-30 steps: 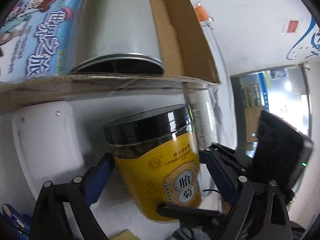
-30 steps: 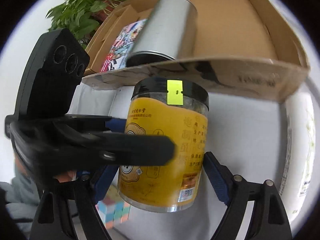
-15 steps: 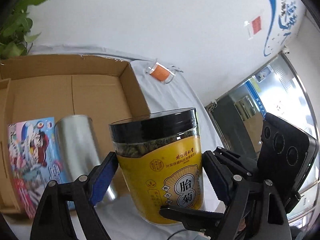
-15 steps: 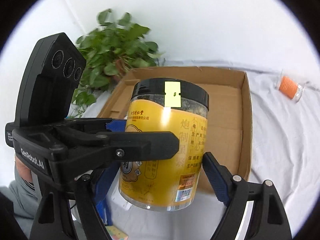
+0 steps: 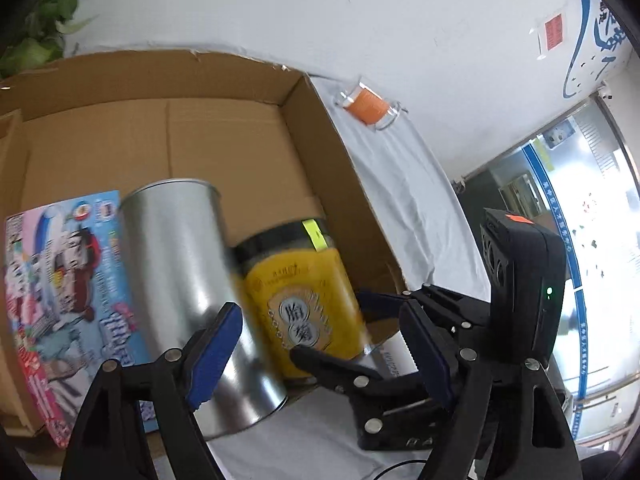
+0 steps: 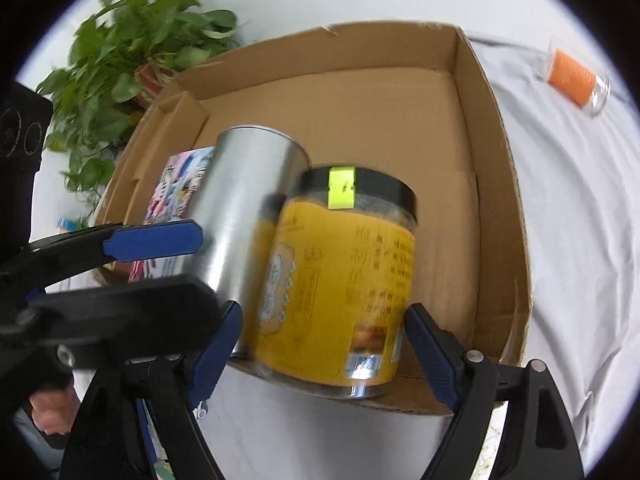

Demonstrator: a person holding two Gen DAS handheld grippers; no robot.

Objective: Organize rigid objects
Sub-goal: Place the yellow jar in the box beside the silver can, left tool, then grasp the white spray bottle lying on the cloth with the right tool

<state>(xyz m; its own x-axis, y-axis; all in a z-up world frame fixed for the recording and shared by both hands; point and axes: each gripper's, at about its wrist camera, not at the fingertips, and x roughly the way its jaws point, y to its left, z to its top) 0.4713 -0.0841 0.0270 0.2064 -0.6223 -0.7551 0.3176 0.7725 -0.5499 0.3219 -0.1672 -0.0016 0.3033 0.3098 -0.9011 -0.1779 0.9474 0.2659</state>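
Note:
A yellow-labelled jar with a black lid and a green sticker tilts over the near right corner of the cardboard box, beside a silver can lying in it. My right gripper is shut on the jar, a blue pad on each side. In the left wrist view the jar looks blurred, with the right gripper on it. My left gripper stands back from the jar, nothing between its pads, jaws closing a little. The left gripper also shows at the left of the right wrist view.
A colourful flat book lies in the box left of the can. An orange spool in a clear case rests on the white cloth to the far right. A potted plant stands behind the box. A person's hand shows low left.
Both grippers rose with the jar from below the box's front wall to above the box. The left gripper has come off the jar and drawn back; the jar now tilts beside the can.

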